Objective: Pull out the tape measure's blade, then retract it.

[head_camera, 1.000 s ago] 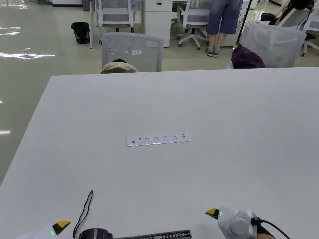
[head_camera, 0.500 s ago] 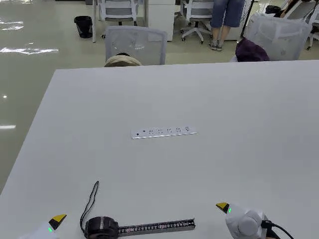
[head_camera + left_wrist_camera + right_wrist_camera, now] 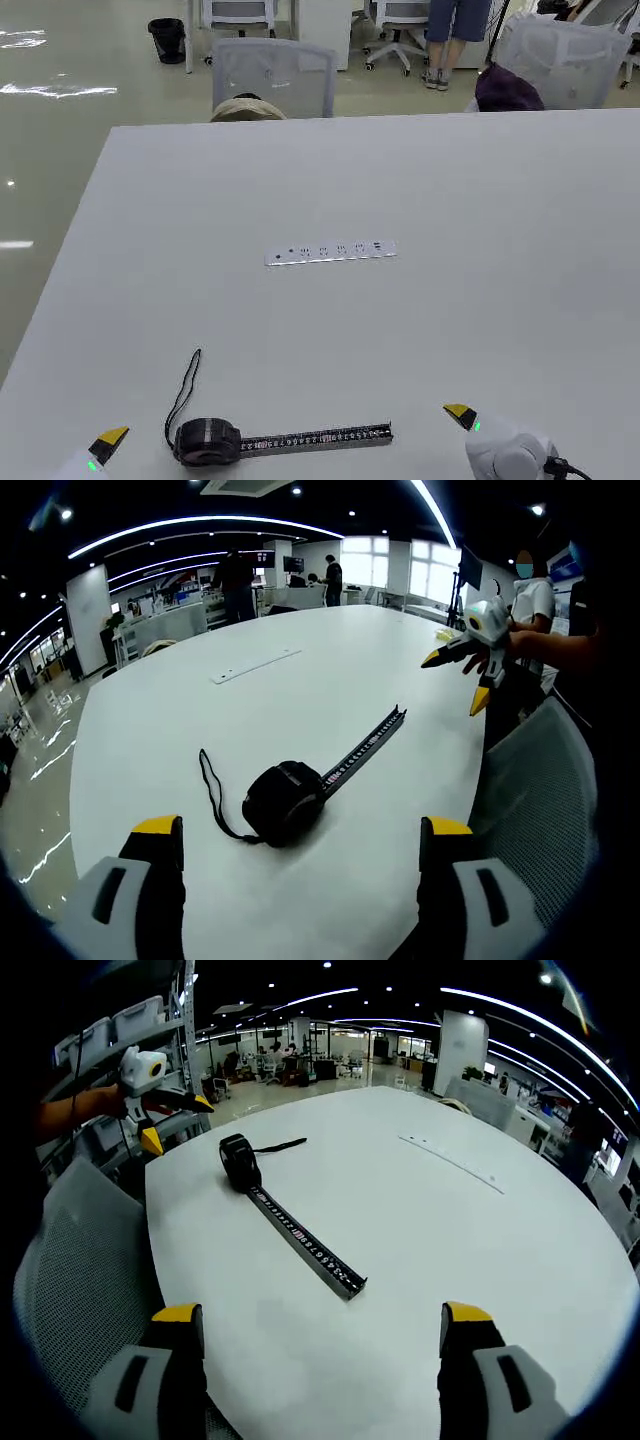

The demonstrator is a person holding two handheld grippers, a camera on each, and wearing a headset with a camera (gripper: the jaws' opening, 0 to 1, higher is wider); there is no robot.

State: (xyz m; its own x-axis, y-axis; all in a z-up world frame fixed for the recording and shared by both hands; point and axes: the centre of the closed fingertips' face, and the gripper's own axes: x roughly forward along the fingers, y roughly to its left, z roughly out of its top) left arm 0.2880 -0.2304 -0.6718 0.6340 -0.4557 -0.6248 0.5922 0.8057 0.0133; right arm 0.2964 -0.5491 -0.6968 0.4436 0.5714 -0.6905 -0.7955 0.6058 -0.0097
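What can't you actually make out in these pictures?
- Numbers on the blade: too small in the head view, blurred in both gripper views.
- Any label or lock on the tape measure: lost in its dark case, every view.
- Markings on the power strip: too small, every view.

Bright overhead lighting, floor glare, fisheye edges

Left gripper (image 3: 300, 826) and right gripper (image 3: 322, 1311) hold jaws wide.
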